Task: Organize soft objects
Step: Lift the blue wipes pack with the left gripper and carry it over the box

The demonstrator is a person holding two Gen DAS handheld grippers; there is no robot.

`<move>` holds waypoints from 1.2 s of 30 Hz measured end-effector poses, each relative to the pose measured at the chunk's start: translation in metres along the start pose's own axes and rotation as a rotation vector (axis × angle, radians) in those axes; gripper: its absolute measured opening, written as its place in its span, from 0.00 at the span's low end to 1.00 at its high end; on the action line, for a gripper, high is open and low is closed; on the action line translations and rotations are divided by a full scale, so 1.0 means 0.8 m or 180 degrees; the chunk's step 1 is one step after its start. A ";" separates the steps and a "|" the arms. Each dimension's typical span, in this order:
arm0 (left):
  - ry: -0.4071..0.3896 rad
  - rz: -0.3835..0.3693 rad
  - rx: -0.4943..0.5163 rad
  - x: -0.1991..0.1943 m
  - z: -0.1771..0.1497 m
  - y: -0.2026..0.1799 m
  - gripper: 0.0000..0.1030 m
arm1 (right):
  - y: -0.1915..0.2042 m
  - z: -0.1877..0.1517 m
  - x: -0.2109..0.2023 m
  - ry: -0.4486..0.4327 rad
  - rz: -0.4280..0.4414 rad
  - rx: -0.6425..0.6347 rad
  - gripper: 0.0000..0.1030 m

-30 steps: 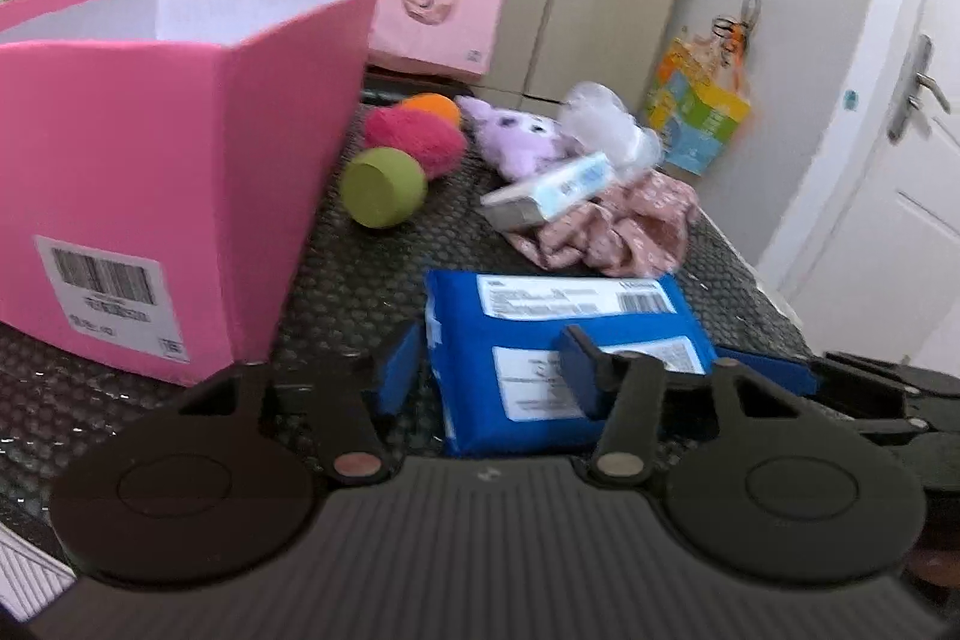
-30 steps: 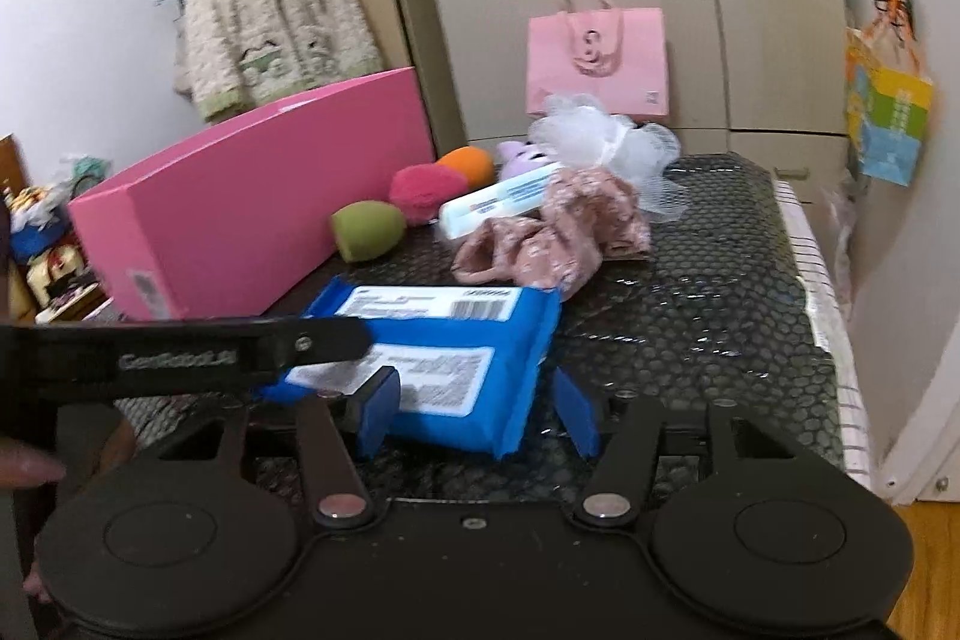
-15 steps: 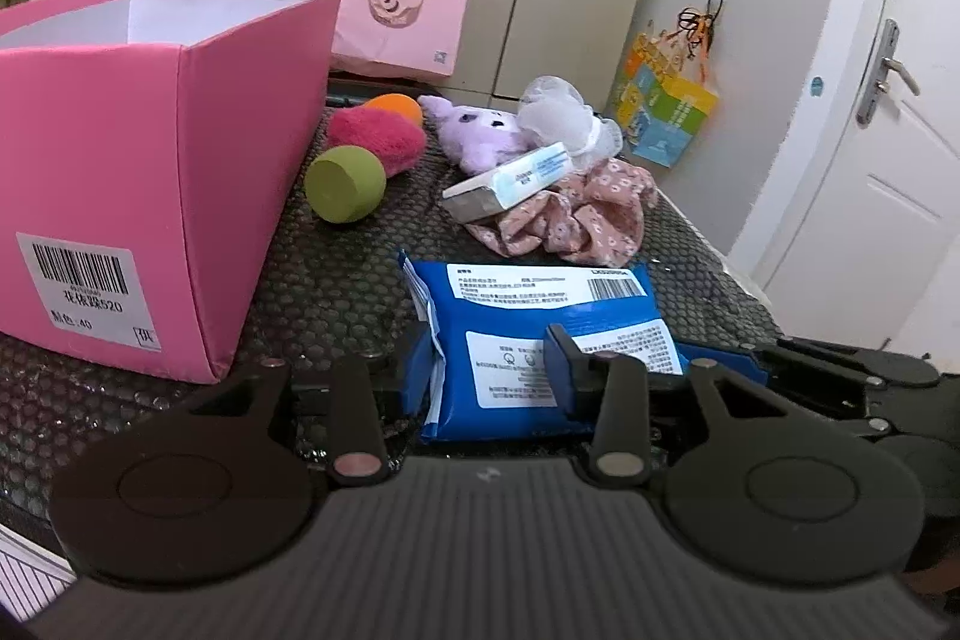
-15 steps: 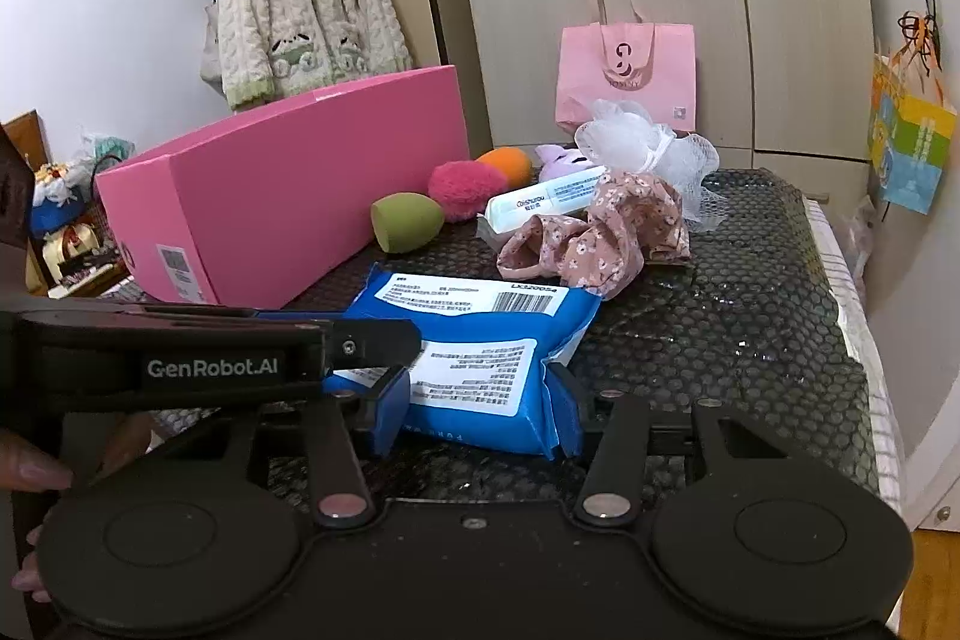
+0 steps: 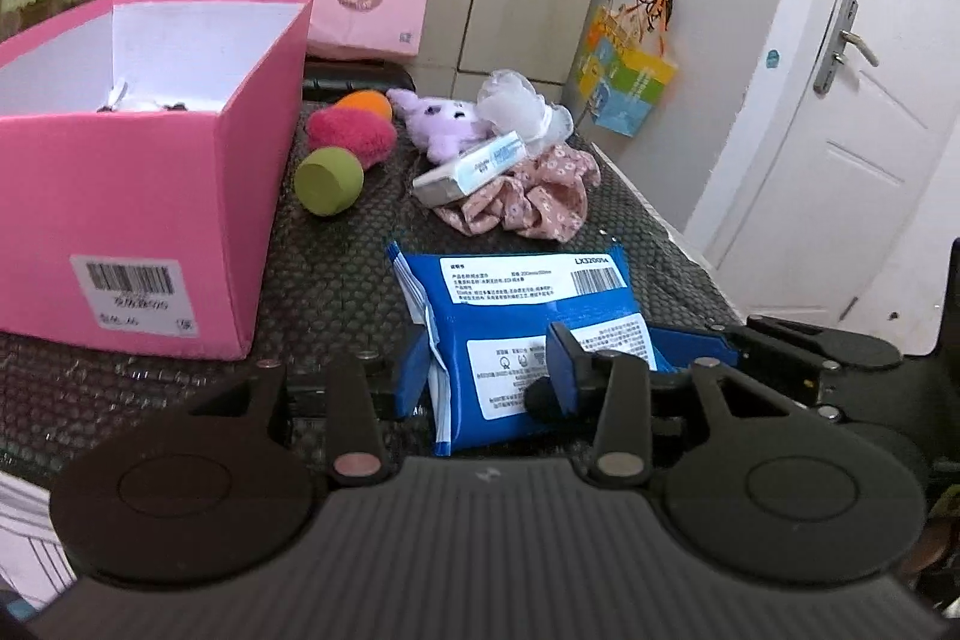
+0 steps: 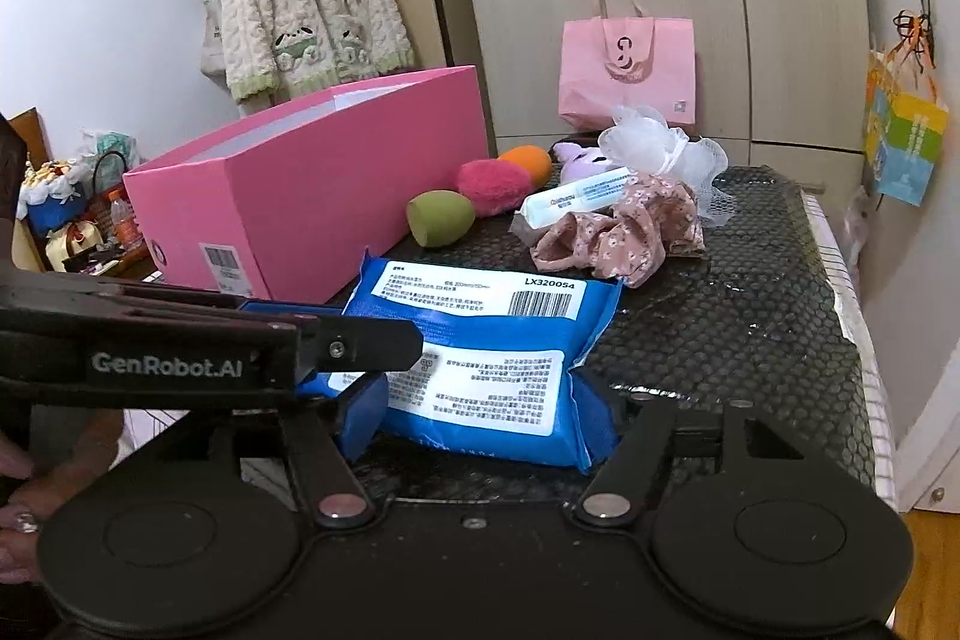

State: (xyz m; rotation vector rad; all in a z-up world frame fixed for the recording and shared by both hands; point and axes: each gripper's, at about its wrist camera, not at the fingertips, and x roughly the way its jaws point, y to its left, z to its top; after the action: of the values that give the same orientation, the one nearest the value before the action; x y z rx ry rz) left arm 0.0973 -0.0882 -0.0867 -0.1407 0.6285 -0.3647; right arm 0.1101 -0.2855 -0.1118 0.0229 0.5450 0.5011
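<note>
Pack (image 5: 528,334): lower centre of the left view, lying on the mat (image 5: 336,280), probably bound for the box (image 5: 150,196).
Left gripper (image 5: 489,370): pads pinching the pack's near corner, jaws easing apart slightly.
Right gripper (image 6: 480,418): astride the pack, jaws opening, likely letting go.
Other softs: sponges (image 5: 329,179), scrunchie (image 5: 528,202), upper centre, waiting.

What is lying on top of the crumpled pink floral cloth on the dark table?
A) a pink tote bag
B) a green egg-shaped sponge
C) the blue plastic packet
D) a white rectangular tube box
D: the white rectangular tube box rests across the crumpled pink floral cloth; the green sponge and blue packet lie apart from it.
</note>
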 end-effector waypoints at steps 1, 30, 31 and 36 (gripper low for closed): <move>0.0018 -0.0022 -0.0018 -0.003 0.000 0.003 0.39 | 0.003 0.000 -0.002 0.0014 0.0000 0.0005 0.72; -0.0037 0.0220 -0.0142 -0.128 -0.020 0.071 0.40 | 0.150 0.006 -0.032 0.0059 0.0163 -0.0425 0.77; -0.0044 0.0245 -0.0141 -0.134 -0.019 0.074 0.40 | 0.156 0.009 -0.032 0.0058 0.0187 -0.0429 0.77; -0.0173 0.0370 0.0060 -0.162 -0.007 0.080 0.40 | 0.179 0.025 -0.028 0.0035 0.0291 -0.0434 0.77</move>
State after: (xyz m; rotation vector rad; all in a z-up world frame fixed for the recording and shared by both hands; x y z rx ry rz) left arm 0.0157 0.0196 -0.0358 -0.0952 0.5768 -0.2538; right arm 0.0389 -0.1682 -0.0620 -0.0855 0.5212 0.6271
